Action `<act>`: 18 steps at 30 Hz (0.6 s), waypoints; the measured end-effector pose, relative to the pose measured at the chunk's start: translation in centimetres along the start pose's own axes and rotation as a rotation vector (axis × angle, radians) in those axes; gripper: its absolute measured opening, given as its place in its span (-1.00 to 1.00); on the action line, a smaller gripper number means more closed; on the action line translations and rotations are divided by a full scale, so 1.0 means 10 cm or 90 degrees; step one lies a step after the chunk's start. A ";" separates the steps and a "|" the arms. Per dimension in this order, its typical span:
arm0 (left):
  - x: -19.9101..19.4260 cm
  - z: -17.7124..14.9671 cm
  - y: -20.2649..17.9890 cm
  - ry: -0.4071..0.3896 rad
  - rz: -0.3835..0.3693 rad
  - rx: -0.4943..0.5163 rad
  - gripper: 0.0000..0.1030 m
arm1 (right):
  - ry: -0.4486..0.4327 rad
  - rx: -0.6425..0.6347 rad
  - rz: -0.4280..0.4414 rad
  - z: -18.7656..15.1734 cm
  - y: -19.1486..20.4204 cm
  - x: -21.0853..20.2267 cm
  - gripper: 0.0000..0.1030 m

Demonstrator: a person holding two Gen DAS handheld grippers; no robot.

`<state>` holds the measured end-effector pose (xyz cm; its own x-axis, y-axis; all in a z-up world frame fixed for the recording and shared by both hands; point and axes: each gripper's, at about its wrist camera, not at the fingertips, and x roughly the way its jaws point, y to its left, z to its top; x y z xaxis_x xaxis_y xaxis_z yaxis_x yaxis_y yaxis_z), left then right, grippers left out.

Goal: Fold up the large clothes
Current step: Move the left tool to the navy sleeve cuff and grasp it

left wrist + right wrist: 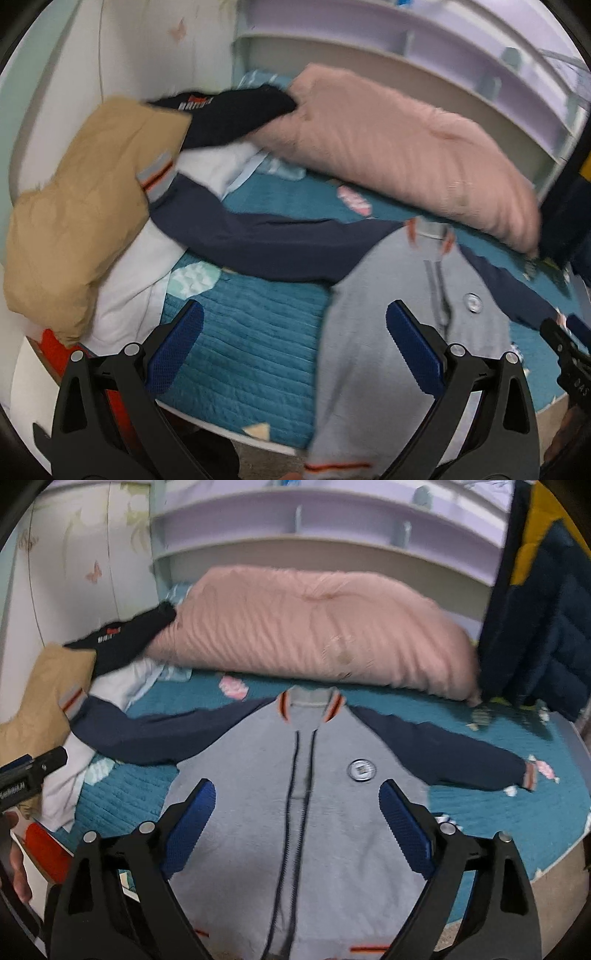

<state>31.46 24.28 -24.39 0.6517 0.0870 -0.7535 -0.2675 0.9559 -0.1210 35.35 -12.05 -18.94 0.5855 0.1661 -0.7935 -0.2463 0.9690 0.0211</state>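
A grey zip jacket [295,812] with navy sleeves and orange-striped collar lies flat, front up, on a teal bedspread [498,812], sleeves spread to both sides. In the left wrist view the same jacket [369,332] shows at the right, its navy sleeve [258,247] stretching left. My right gripper [297,794] hangs above the jacket's chest over the zip, jaws wide apart, nothing between them. My left gripper [295,317] is open above the bedspread [251,332] by the jacket's left side, with nothing between its fingers. Each gripper's tip shows at the edge of the other's view.
A big pink pillow [314,627] lies behind the jacket. At the left sits a pile of clothes: tan garment [81,206], white cloth [140,280], dark garment [229,114]. A navy puffer coat [535,627] hangs at the right. Shelves [295,528] back the bed.
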 end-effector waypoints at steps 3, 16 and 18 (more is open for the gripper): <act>0.40 0.08 0.34 0.034 0.028 -0.032 0.91 | 0.032 -0.004 0.014 0.02 0.11 0.40 -0.08; 1.49 0.63 1.63 0.058 0.099 -0.183 0.91 | 0.078 -0.047 0.079 0.27 0.70 1.50 -0.14; 1.59 0.72 1.65 0.061 0.108 -0.173 0.91 | 0.077 -0.049 0.079 0.31 0.76 1.63 -0.14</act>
<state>42.53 43.50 -33.69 0.5153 0.2001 -0.8333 -0.5547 0.8191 -0.1464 45.44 -1.45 -29.85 0.4506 0.2554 -0.8554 -0.3719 0.9248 0.0802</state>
